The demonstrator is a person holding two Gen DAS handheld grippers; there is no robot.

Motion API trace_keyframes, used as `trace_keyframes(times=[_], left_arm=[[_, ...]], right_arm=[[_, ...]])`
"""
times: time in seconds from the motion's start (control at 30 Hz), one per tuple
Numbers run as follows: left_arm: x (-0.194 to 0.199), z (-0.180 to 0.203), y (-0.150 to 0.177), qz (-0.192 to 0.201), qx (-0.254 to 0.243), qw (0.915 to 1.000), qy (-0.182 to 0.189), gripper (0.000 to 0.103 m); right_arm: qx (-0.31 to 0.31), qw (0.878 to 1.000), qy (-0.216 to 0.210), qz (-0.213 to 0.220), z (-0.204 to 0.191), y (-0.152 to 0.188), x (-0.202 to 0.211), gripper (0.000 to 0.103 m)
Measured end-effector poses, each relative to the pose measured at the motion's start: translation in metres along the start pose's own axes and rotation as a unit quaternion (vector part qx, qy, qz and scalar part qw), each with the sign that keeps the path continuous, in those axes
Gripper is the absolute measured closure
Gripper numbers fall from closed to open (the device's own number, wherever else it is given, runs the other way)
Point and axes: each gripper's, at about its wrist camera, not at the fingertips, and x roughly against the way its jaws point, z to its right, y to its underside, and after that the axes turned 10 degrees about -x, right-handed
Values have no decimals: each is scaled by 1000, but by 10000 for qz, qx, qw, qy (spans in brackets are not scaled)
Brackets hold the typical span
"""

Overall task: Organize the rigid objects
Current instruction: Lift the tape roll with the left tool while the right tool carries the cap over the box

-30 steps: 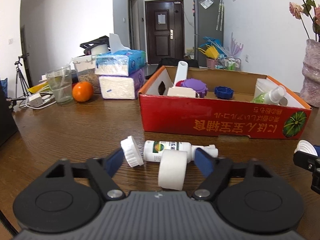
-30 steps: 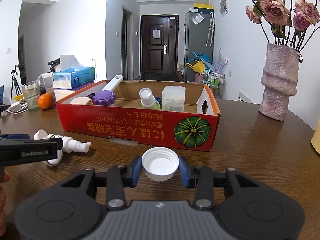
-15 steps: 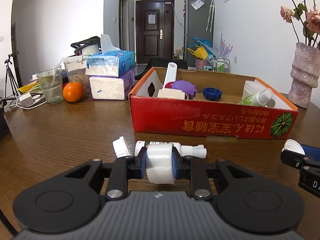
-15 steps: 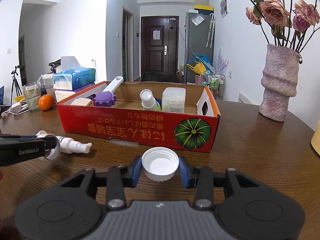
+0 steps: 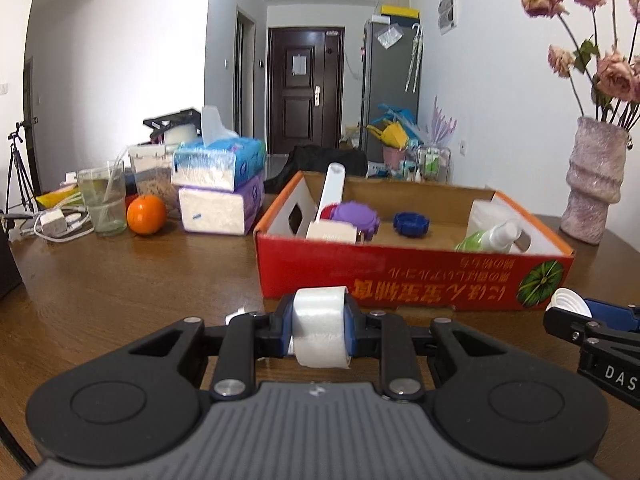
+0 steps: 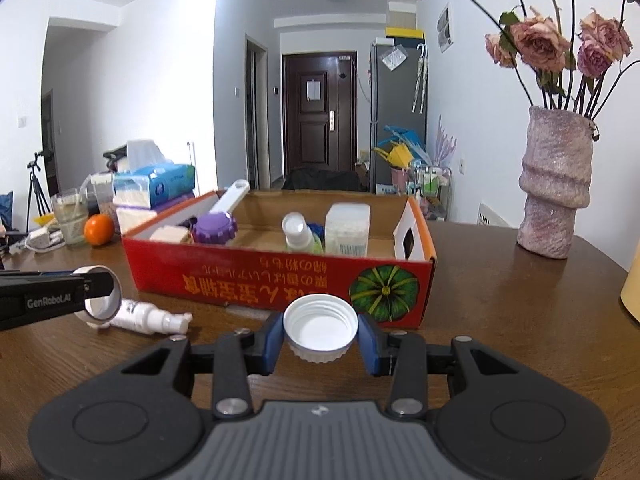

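White tape roll [image 5: 319,326] is sitting pinched in the left gripper [image 5: 319,330] jaws and the cap [image 6: 320,326] in the right gripper [image 6: 320,334] jaws, so either smooth round piece is risking slipping out before reaching the box [image 6: 280,280].

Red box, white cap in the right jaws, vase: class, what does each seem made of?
Red box: cardboard, brown raw inside, glossy printed outside. White cap: likely moulded plastic, smooth with a ribbed rim. Vase: perhaps ceramic or glass, rough pink speckled surface.

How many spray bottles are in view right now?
2. A green spray bottle lies in the red cardboard box; a white spray bottle lies on the table in front of it. Others may be hidden inside the box.
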Motion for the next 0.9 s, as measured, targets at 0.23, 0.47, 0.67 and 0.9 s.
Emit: trace_keyframes(times=[0.23, 0.47, 0.67, 0.9], left_arm=[[4, 9, -15, 157, -14, 9999, -18, 78], [-2, 22, -30, 293, 26, 9996, 47, 78], [-9, 29, -44, 408, 138, 9990, 90, 78], [-20, 35, -56, 469, 246, 9985, 125, 78]], right_arm=[[-238, 9982, 27, 541, 8, -15, 9, 64], [-405, 9963, -50, 762, 14, -30, 9, 64], [-472, 9954, -75, 835, 18, -37, 8, 64], [-416, 9952, -109, 881, 16, -45, 1, 64]])
